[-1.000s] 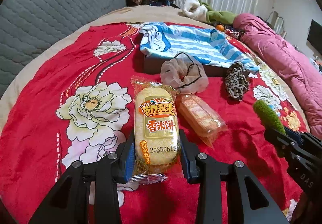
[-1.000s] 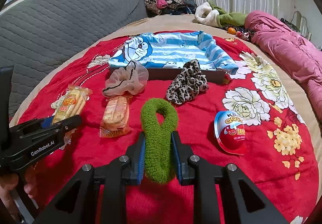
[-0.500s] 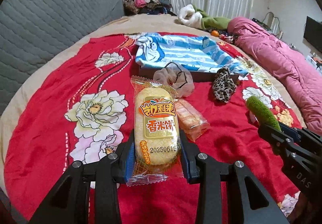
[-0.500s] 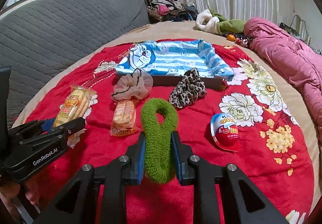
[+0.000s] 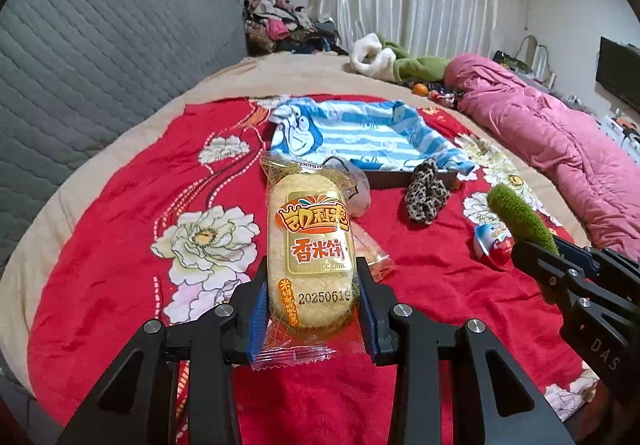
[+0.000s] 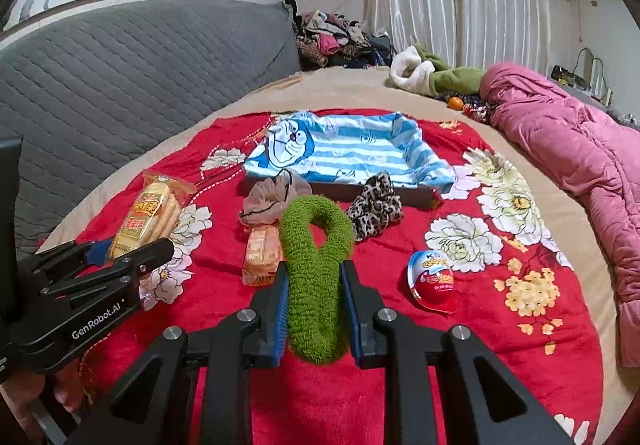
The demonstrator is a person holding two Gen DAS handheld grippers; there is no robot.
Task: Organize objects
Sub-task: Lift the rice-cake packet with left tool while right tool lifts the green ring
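Note:
My left gripper (image 5: 312, 319) is shut on a yellow rice-cracker packet (image 5: 310, 245), held above the red flowered blanket (image 5: 120, 245). My right gripper (image 6: 314, 319) is shut on a green fuzzy scrunchie (image 6: 316, 265), also lifted off the blanket. Each gripper shows in the other's view: the right one (image 5: 540, 245) with the green scrunchie (image 5: 520, 217), the left one (image 6: 132, 249) with the packet (image 6: 148, 213). Ahead lies a box lined with blue striped cartoon cloth (image 6: 344, 153). In front of it rest a beige scrunchie (image 6: 272, 201), a leopard scrunchie (image 6: 376, 209), an orange biscuit packet (image 6: 262, 253) and a red-white chocolate egg (image 6: 434, 281).
A grey quilted headboard (image 6: 120, 85) runs along the left. A pink quilt (image 6: 580, 149) lies along the right side of the bed. White and green clothing (image 6: 432, 75) and a clothes pile (image 6: 336, 37) sit at the far end near the curtains.
Both grippers have risen with their loads; the objects on the blanket now sit lower and smaller in both views. The grips are unchanged.

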